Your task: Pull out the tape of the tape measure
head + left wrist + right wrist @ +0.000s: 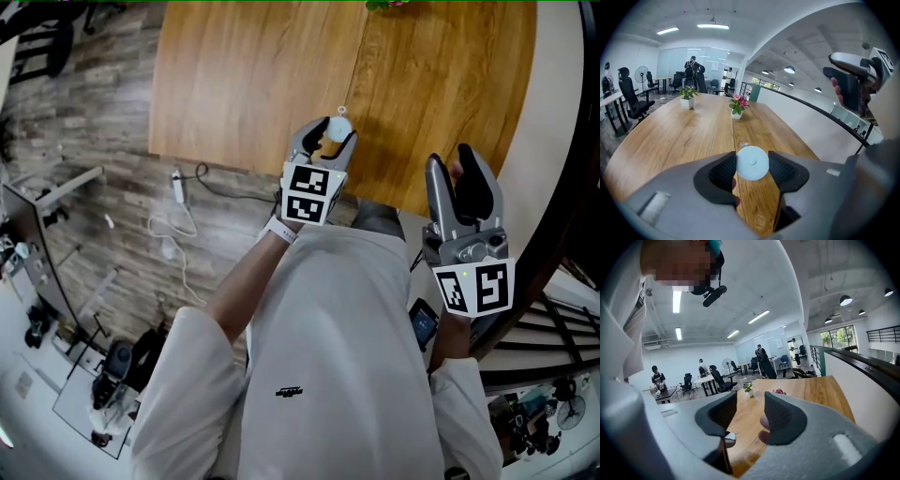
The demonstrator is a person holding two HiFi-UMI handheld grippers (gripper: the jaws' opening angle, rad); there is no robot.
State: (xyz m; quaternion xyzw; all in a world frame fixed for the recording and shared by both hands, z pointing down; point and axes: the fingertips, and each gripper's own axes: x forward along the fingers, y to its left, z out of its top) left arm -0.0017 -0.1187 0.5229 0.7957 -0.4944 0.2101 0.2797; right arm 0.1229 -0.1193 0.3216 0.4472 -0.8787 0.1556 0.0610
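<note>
Head view: the left gripper [334, 134], at centre, is clamped on a small round white tape measure [340, 123] above the near edge of the wooden table [244, 75]. The right gripper [453, 173], at right, stands with its jaws apart and empty.

Left gripper view: both pads press the tape measure's sides at lower centre, clear of the table. Two potted plants [687, 97] [738, 105] stand farther back.

Right gripper view: the jaws are spread, with only the table seen between them.
</note>
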